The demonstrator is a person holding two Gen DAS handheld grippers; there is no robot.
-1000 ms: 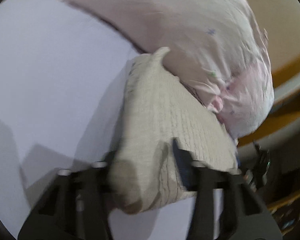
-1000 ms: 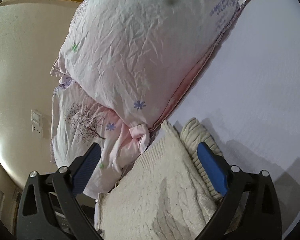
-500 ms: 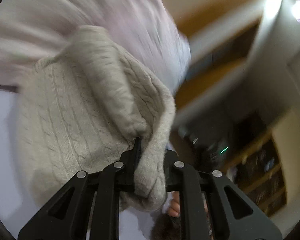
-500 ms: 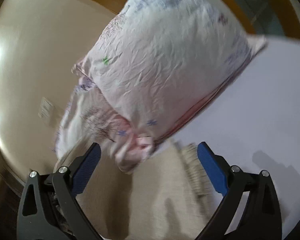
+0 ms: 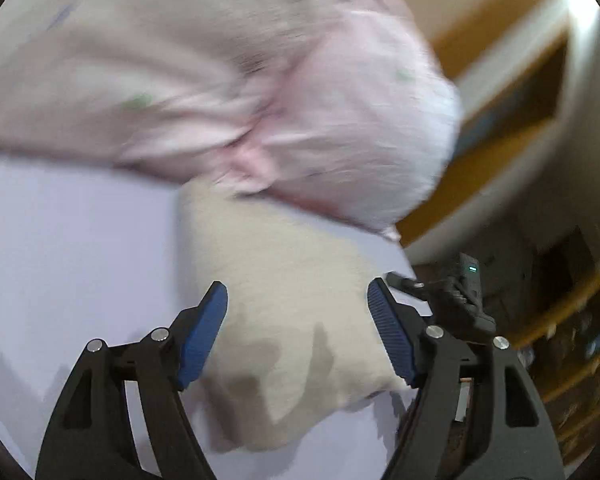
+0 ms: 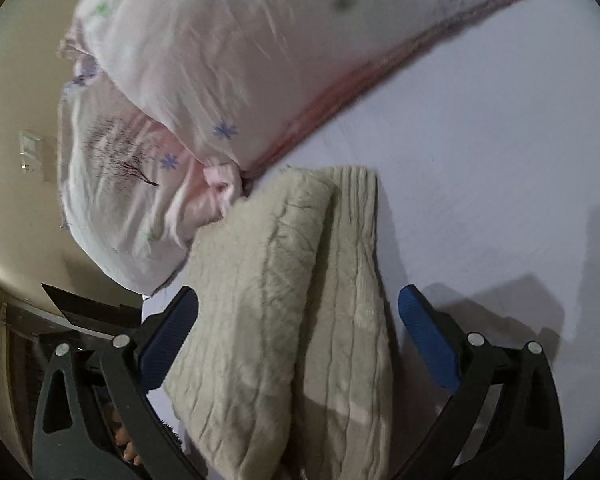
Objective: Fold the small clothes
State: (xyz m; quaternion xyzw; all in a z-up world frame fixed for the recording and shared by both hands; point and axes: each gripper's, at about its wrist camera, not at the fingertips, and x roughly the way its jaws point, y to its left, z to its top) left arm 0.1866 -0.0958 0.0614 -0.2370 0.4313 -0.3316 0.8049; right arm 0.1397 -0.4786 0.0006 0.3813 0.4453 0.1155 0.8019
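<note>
- Two grippers in view, both with fingers spread wide and gripping nothing.
- Left gripper (image 5: pixel 296 332): blue pads apart, hovering over the near end of the cream cable-knit sweater (image 5: pixel 284 300); frame is motion-blurred, so contact with the knit cannot be told.
- Right gripper (image 6: pixel 300 332): blue pads apart, straddling the sweater (image 6: pixel 284 300) with a gap on each side.
- Sweater lies folded on the white bedsheet (image 6: pixel 480 160); one layer is doubled over another, fold edge running lengthwise away from the right camera.
- Far end of the sweater touches the pink printed pillow (image 6: pixel 240 60), at its bunched corner.
- A second pillow (image 6: pixel 112 184) with a tree print sits under the first, at the bed edge.
- Wall switch plate (image 6: pixel 30 148) on the beige wall, left of the pillows.
- Left view: wooden shelving (image 5: pixel 572 344) beyond the bed, blurred.
</note>
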